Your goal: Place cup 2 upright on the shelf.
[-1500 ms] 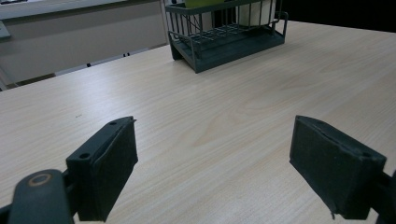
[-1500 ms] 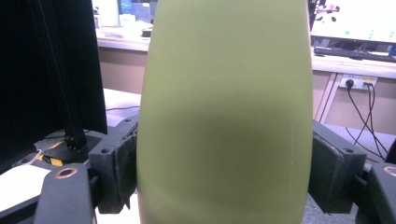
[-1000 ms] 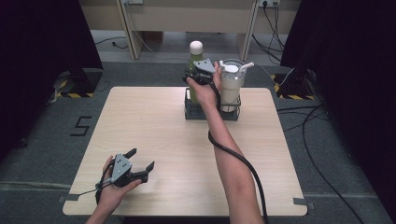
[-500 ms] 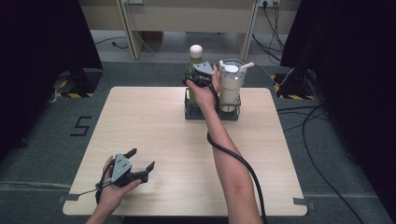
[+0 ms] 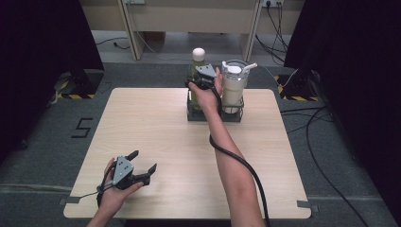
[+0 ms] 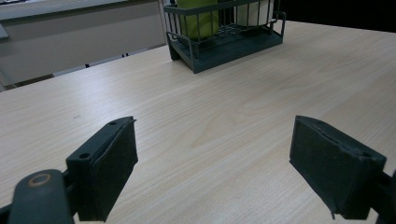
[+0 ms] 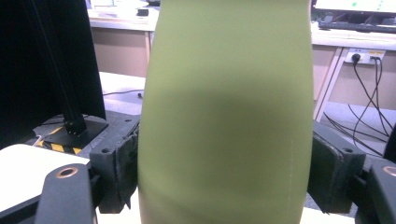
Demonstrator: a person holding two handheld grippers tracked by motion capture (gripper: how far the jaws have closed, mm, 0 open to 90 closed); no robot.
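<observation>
On the pale wooden tabletop (image 5: pixel 156 132), at twelve o'clock, your dark wire rack (image 5: pixel 215 116) holds the green bottle with a cream cap (image 5: pixel 197 64). Your right gripper (image 7: pixel 224 163) fingers pinch its smooth body: it could slip or snag the rack and the white lidded tumbler (image 5: pixel 234 85). Your left gripper (image 5: pixel 142 172) fingers stand spread at seven o'clock.

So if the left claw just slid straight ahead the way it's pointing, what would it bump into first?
Probably the dark wire rack holding the green bottle. The left claw is open over bare table, and the way up to the rack looks free, though depth is hard to judge.
</observation>
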